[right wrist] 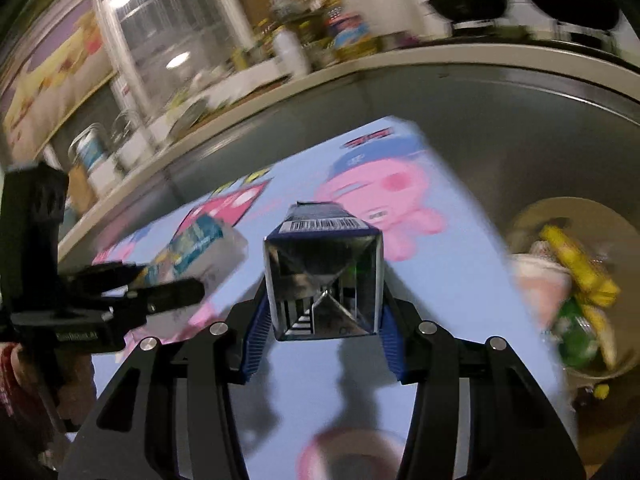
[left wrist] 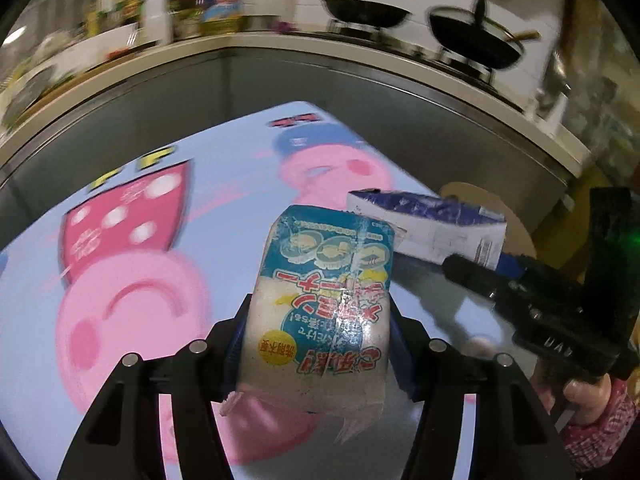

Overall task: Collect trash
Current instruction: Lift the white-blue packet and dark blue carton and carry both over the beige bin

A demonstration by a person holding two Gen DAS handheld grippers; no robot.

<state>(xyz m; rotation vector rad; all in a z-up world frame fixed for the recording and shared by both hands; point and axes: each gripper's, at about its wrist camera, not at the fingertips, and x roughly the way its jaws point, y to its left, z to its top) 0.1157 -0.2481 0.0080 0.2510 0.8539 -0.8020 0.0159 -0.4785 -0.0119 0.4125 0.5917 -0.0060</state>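
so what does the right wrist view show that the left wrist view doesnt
Only the right wrist view shows the contents of the trash bin, yellow and green wrappers, and the open foil-lined end of the carton. Only the left wrist view shows the printed face of the blue and white packet. Both show each item clamped in jaws, the pink pig tablecloth and the woks.

The right gripper (right wrist: 324, 308) clamps an opened blue carton (right wrist: 322, 276) at centre frame, its foil-lined mouth facing the camera. At left, the left gripper (right wrist: 160, 292) holds a white-and-teal packet (right wrist: 200, 248). At right, a trash-filled bin (right wrist: 576, 292) stands beside the cartoon-pig table (right wrist: 460, 280).
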